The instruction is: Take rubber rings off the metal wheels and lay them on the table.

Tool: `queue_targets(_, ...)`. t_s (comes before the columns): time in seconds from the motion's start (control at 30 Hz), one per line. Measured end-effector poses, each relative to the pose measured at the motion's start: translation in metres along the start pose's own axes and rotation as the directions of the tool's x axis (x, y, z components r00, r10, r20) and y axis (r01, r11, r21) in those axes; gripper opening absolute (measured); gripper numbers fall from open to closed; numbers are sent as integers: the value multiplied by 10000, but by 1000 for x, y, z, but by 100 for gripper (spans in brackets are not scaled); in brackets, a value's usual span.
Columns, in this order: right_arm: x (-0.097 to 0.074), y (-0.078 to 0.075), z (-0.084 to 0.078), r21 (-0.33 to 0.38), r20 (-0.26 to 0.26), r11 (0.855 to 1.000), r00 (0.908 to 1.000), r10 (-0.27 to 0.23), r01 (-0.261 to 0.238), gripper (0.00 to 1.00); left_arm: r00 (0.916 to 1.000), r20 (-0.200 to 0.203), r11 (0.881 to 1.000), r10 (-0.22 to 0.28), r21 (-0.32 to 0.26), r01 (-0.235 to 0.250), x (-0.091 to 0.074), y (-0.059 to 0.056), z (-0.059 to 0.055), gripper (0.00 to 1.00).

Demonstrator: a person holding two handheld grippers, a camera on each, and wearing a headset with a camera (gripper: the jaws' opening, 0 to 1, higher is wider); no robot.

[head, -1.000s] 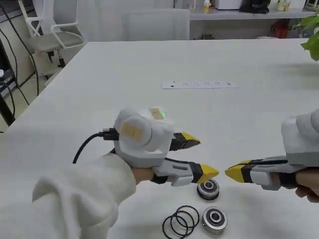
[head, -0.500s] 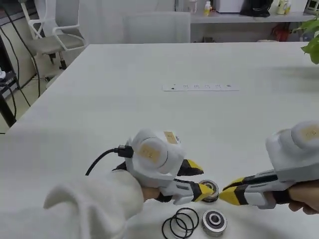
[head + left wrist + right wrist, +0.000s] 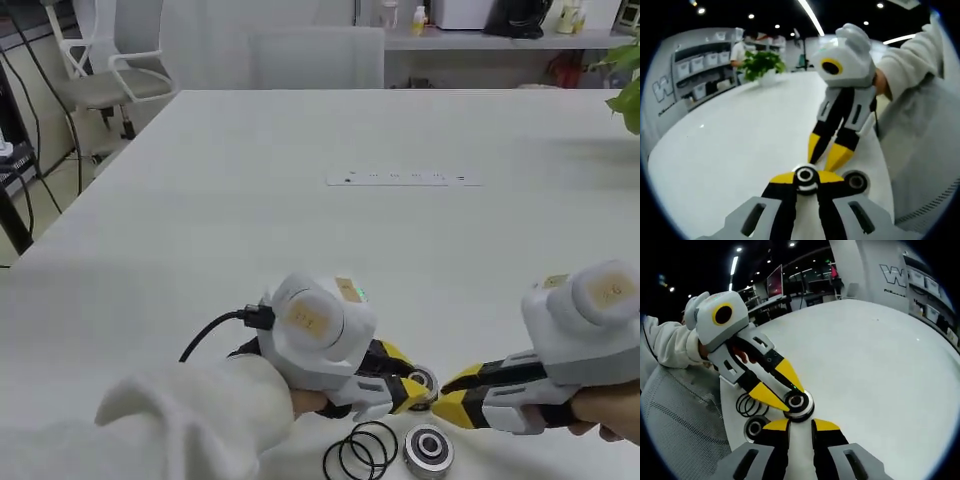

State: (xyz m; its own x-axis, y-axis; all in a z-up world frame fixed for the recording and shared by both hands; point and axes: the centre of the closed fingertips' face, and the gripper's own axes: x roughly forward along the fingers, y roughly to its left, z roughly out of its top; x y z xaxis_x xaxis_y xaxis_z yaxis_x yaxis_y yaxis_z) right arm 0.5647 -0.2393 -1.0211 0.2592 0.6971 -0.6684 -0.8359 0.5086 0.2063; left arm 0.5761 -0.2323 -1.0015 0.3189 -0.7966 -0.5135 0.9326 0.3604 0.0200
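Observation:
A metal wheel [image 3: 422,380] with a dark rubber ring stands on the white table [image 3: 300,200]. My left gripper [image 3: 405,376] is shut on this wheel [image 3: 805,174], one yellow tip on each side. My right gripper [image 3: 452,400] points at the same wheel [image 3: 800,404] from the right, jaws a little apart with nothing between them, tips just short of it. A second wheel [image 3: 428,447] lies nearer me. Several loose black rings [image 3: 362,447] lie left of it.
A white power strip [image 3: 403,179] lies mid-table. The left gripper's black cable [image 3: 205,335] trails left over the table. Office chairs [image 3: 90,60] stand beyond the far left corner and a plant [image 3: 625,70] at the far right.
Both grippers came down and toward each other onto the wheel. The left jaws, held above the table before, now clamp the wheel. The right tips moved in close.

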Motion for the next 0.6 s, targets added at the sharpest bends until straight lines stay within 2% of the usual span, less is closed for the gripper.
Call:
queue_targets(0.23, 4, 1, 3, -361, 199, 9993, 9998, -90, 98, 19, 9999, 71, 10000, 81, -23, -80, -1, 1, 1, 14)
queue_targets(0.37, 6, 1, 3, -857, 222, 9962, 9997, -120, 139, 17, 9999, 89, 9999, 78, -80, -78, -1, 1, 1, 14)
queue_targets(0.47, 6, 1, 3, -978, 163, 9950, 9997, -176, 192, 16, 9999, 125, 9998, 81, -155, -79, -2, 0, 1, 14)
queue_targets(0.57, 4, 1, 1, -1141, 28, 9934, 9999, -138, 141, 10, 9999, 136, 9998, 84, -164, -82, -2, 0, 0, 14)
queue_targets(0.6, 3, -1, 0, -1191, 13, 9927, 9998, -192, 192, 1, 9999, 132, 9998, 98, -177, -96, -3, 1, 0, 14)
